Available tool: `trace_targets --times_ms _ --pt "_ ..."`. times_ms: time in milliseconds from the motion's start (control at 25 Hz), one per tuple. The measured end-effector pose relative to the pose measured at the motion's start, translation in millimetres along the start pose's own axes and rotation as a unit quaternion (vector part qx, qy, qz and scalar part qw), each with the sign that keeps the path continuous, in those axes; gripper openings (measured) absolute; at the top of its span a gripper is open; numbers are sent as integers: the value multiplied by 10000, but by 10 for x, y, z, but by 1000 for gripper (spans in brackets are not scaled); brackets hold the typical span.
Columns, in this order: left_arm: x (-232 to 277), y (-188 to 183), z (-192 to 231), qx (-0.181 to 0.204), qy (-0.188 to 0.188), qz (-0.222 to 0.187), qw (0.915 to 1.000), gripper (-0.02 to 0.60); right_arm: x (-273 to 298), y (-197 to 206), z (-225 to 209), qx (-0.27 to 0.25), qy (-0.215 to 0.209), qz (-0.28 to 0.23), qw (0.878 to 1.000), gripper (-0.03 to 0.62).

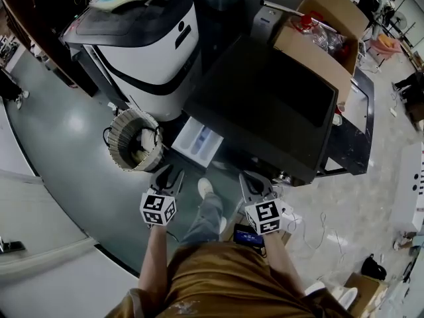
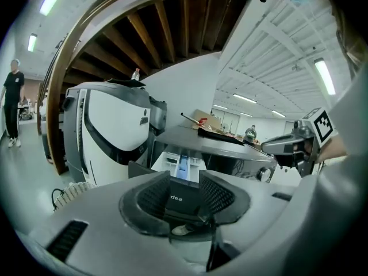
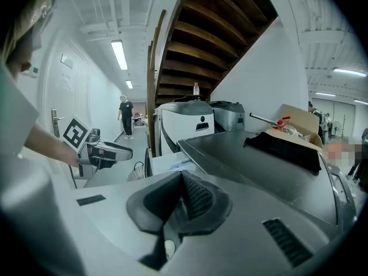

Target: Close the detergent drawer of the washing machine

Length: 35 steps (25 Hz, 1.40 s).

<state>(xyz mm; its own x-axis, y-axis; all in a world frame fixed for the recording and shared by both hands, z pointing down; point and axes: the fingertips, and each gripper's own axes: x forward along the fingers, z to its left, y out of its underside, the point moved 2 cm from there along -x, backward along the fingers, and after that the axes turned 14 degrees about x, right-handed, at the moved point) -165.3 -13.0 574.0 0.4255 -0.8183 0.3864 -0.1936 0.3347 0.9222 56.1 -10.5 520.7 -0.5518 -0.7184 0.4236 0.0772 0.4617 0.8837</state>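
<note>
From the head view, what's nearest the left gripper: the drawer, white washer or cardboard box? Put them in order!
1. Drawer, just ahead of the left gripper.
2. White washer, farther back, left.
3. Cardboard box, far right.

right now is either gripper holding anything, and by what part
Nothing is held. The left gripper is open and empty, and the right gripper is shut on nothing. The drawer stands open, clear of both.

At frame centre the detergent drawer [image 1: 197, 141] juts from the washing machine [image 1: 265, 105]. A basket [image 1: 136, 140] stands just left of it, another machine [image 1: 142, 38] upper left, a cardboard box [image 1: 324, 28] upper right.
</note>
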Motion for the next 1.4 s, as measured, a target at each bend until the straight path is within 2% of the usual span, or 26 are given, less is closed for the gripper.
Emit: trace_targets --times_ms 360,600,1040,1400 --pt "310 157 -55 95 314 222 9992 179 51 175 -164 135 101 270 9995 12" --pt "421 185 -69 90 399 189 9990 202 85 253 -262 217 134 384 9989 12" --pt "468 172 -43 468 671 134 9966 236 148 301 -294 308 133 451 9984 12" --pt "470 177 -27 455 690 142 9965 239 192 256 -270 314 114 406 9986 12"
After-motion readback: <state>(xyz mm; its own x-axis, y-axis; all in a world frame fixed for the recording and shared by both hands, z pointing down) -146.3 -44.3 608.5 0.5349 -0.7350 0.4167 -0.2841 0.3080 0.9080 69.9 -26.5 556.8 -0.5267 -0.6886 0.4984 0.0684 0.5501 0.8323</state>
